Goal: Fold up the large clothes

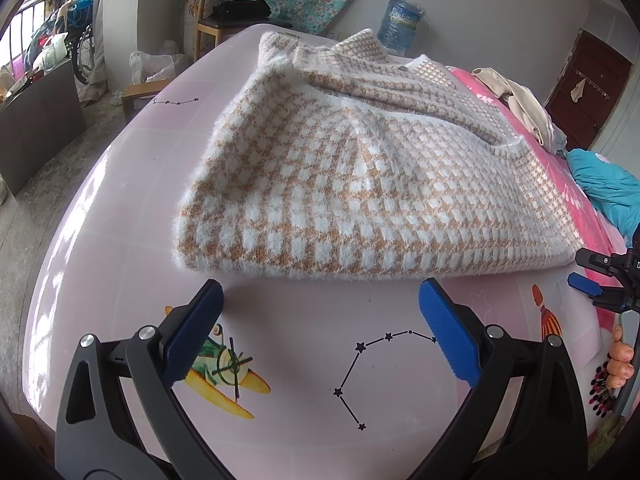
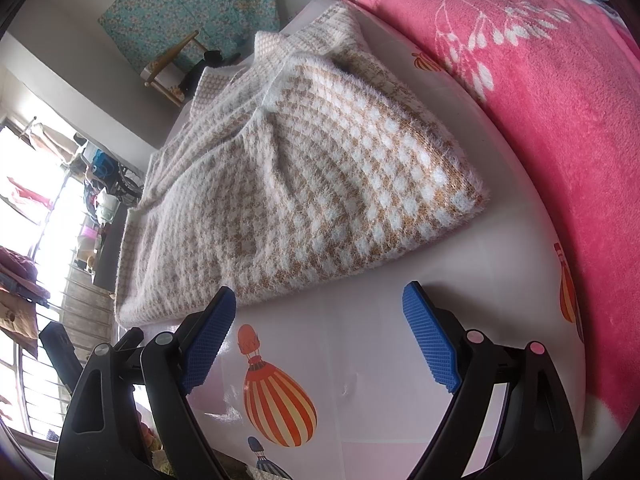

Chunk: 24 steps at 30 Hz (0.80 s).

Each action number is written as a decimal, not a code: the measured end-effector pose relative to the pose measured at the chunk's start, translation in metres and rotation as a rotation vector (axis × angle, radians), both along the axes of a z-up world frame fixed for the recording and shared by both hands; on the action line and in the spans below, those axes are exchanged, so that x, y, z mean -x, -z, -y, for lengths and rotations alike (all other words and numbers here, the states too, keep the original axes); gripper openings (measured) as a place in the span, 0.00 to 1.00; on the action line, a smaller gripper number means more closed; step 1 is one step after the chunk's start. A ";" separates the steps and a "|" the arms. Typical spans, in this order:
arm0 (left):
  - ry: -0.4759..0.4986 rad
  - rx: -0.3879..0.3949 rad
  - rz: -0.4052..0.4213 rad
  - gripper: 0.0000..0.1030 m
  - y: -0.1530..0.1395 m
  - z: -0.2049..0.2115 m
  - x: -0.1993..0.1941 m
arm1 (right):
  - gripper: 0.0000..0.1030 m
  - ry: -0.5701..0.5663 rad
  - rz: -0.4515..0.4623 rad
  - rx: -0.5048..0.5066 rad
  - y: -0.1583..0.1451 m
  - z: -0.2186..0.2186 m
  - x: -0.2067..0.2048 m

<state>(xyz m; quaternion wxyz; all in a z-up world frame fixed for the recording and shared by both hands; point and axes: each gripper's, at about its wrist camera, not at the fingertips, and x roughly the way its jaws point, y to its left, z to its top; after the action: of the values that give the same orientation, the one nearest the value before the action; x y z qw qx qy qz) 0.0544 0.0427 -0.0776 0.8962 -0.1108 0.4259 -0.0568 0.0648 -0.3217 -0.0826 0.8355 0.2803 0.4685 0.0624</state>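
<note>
A fuzzy tan-and-white houndstooth sweater (image 1: 360, 184) lies folded on the pale pink printed table cover (image 1: 300, 360). It also shows in the right wrist view (image 2: 304, 184). My left gripper (image 1: 320, 300) is open and empty, just short of the sweater's near edge. My right gripper (image 2: 320, 304) is open and empty, close to the sweater's near corner. The right gripper also shows at the right edge of the left wrist view (image 1: 600, 280), held by a hand.
A pink floral blanket (image 2: 540, 100) lies to the right of the sweater. Beige clothes (image 1: 520, 100) and a teal garment (image 1: 608, 188) lie on it. A wooden chair (image 1: 224, 12) and a water jug (image 1: 400, 24) stand beyond the table's far edge.
</note>
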 end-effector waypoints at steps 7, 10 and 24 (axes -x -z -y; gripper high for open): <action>0.000 0.001 0.000 0.92 0.000 -0.001 0.000 | 0.82 0.001 0.000 0.000 0.000 -0.001 0.000; -0.001 0.002 0.000 0.92 0.000 0.000 0.000 | 0.83 0.001 0.000 0.000 0.000 -0.001 -0.001; -0.127 0.366 0.072 0.68 0.002 -0.066 0.000 | 0.84 0.106 0.019 -0.015 -0.004 0.015 0.000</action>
<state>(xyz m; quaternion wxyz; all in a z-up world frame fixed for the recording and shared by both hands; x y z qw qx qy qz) 0.0543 0.1086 -0.0798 0.8775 -0.2964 0.3683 -0.0808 0.0648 -0.3369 -0.0785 0.8399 0.3104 0.4445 0.0244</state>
